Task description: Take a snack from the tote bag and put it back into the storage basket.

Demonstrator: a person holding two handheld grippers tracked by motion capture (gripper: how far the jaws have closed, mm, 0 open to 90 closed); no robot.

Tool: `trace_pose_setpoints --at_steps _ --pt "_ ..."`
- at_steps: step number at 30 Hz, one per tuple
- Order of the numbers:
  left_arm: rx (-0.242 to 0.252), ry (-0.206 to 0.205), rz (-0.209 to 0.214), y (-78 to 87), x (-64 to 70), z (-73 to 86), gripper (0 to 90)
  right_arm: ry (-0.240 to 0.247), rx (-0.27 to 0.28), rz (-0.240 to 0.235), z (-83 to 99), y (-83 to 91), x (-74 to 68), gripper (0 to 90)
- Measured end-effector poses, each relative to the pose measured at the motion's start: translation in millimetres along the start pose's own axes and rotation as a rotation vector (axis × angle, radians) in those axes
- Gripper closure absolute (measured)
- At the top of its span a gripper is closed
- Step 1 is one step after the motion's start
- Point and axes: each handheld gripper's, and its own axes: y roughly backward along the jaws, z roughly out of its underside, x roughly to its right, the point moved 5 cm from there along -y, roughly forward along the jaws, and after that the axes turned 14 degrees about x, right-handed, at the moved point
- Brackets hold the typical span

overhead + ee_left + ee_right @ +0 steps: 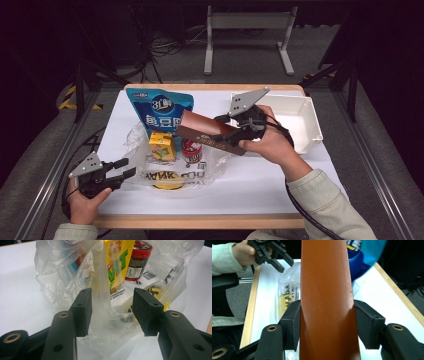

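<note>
Box (pixel 212 134), long and brown, sits mid-frame clamped across its width in my right gripper (pixel 234 131), long axis pointing lower-left toward the plastic bag (pixel 175 160); my left gripper (pixel 125 170), jaws apart, waits at the bag's lower-left edge.

Both grippers were matte black, the left gripper (pixel 124 168) and the right gripper (pixel 225 132) each topped by a grey three-cornered plate. Brass-ringed holes dotted the jaw arms. A black cable trailed from each. The person's sleeves were pale grey-green
</note>
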Motion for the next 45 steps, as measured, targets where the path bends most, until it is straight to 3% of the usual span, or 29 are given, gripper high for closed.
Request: trace_pose_setpoints --at_steps 7,8,14,16,21,32,39,45 --pt "0.006 0.003 -0.007 1.2 0.1 -0.8 50.8 -0.003 -0.007 0.019 2.8 14.1 9.0 43.4" --pt "0.003 -0.017 -0.011 1.5 0.9 -1.4 50.8 -0.003 -0.007 0.019 2.8 14.1 9.0 43.4" --pt "0.012 -0.012 0.006 4.8 5.7 -1.9 47.6 0.016 -0.008 0.039 5.8 27.0 20.3 43.4" --pt "0.023 0.003 -0.006 6.6 6.0 -2.1 46.0 0.016 -0.014 0.047 7.1 31.5 24.9 43.4" --pt "0.016 -0.011 -0.017 7.0 6.4 -1.5 43.1 0.011 -0.017 0.056 9.8 40.1 33.3 43.3" --pt "0.018 -0.027 -0.024 5.0 6.0 -3.5 41.0 0.010 -0.037 0.125 26.4 67.9 60.4 43.2" --pt "0.020 -0.070 -0.015 2.3 9.1 -4.7 44.0 -0.019 -0.048 0.168 37.8 82.8 78.1 43.2" --pt "0.048 -0.068 -0.023 4.9 8.5 -6.6 47.2 -0.022 -0.060 0.194 46.0 92.1 93.3 43.2"
